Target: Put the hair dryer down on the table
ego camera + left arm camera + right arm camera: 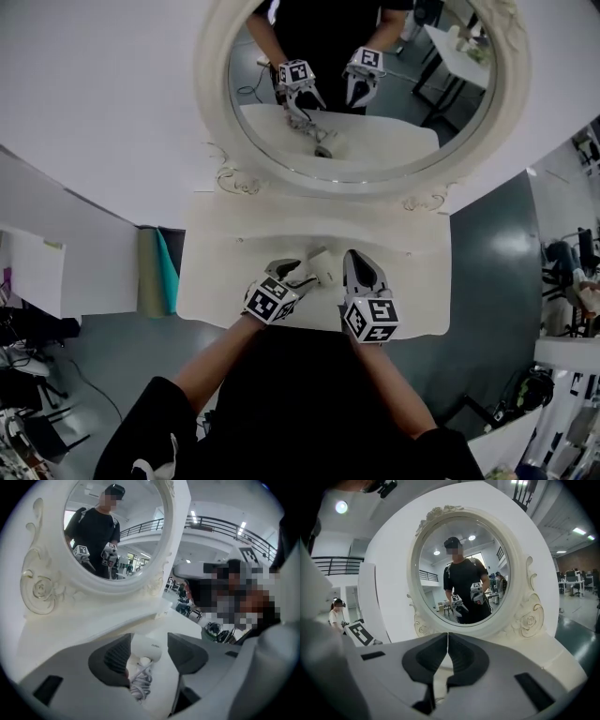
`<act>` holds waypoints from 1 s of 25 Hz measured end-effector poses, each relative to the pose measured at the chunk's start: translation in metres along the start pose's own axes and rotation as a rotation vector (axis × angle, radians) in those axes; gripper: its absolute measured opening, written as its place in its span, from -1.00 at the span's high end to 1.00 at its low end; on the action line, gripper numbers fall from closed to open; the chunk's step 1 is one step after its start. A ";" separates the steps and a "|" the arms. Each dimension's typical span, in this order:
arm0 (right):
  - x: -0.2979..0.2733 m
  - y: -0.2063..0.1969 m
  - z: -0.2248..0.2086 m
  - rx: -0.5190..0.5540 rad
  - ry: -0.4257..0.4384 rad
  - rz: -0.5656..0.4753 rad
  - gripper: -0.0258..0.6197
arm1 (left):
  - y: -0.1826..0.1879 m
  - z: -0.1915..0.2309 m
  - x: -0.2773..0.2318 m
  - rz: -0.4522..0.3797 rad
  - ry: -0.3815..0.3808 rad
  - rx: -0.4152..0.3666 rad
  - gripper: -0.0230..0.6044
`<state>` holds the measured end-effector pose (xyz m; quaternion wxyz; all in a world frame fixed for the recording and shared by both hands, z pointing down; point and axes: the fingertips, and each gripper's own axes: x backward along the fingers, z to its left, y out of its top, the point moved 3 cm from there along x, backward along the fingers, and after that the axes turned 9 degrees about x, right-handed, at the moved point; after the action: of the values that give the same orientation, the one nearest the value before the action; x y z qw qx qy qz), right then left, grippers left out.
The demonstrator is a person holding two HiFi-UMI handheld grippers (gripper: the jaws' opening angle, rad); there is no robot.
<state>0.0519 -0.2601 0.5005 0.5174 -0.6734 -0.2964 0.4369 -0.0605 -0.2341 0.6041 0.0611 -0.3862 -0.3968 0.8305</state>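
A person stands at a white dressing table (225,272) with an ornate oval mirror (361,56), holding a two-jaw gripper in each hand low over the tabletop's front edge. The left gripper (298,274) has its jaws spread apart, and the small white hair dryer (146,647) sits in the gap between them. Its body is close against the left pad and there is a clear space before the right pad, so nothing is squeezing it. Whether the left pad actually touches the dryer cannot be told. A loosely bundled pale cord (139,681) lies just below the dryer, nearer the camera. From the head view the dryer appears to rest on the tabletop between the two grippers, near the middle of the front edge. The right gripper (448,656) has its jaws pressed together with nothing between them. It hovers just beside the dryer, pointing at the mirror, which reflects the person and both grippers. The task looks almost complete: the dryer seems to be set down and let go. What is likely left is only for the left gripper to draw back without dragging the dryer or snagging the cord.
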 end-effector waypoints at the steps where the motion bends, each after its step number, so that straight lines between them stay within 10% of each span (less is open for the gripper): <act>1: -0.002 0.004 0.003 0.008 0.011 -0.003 0.86 | 0.007 -0.001 0.005 -0.032 0.002 0.022 0.11; 6: -0.011 0.023 0.012 0.050 0.058 -0.009 0.86 | 0.048 -0.008 0.039 -0.224 0.012 0.151 0.11; 15: -0.014 0.055 0.028 0.142 0.112 -0.036 0.86 | 0.113 -0.020 0.099 -0.538 0.182 0.107 0.29; 20: -0.009 0.061 0.031 0.191 0.115 -0.054 0.86 | 0.126 -0.032 0.113 -0.607 0.204 0.065 0.80; 25: -0.008 0.062 0.027 0.211 0.100 -0.042 0.86 | 0.129 -0.034 0.108 -0.592 0.210 0.073 0.88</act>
<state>0.0208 -0.2726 0.4410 0.6085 -0.6299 -0.2367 0.4206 -0.0851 -0.2566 0.4359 0.3545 -0.3351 -0.4535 0.7459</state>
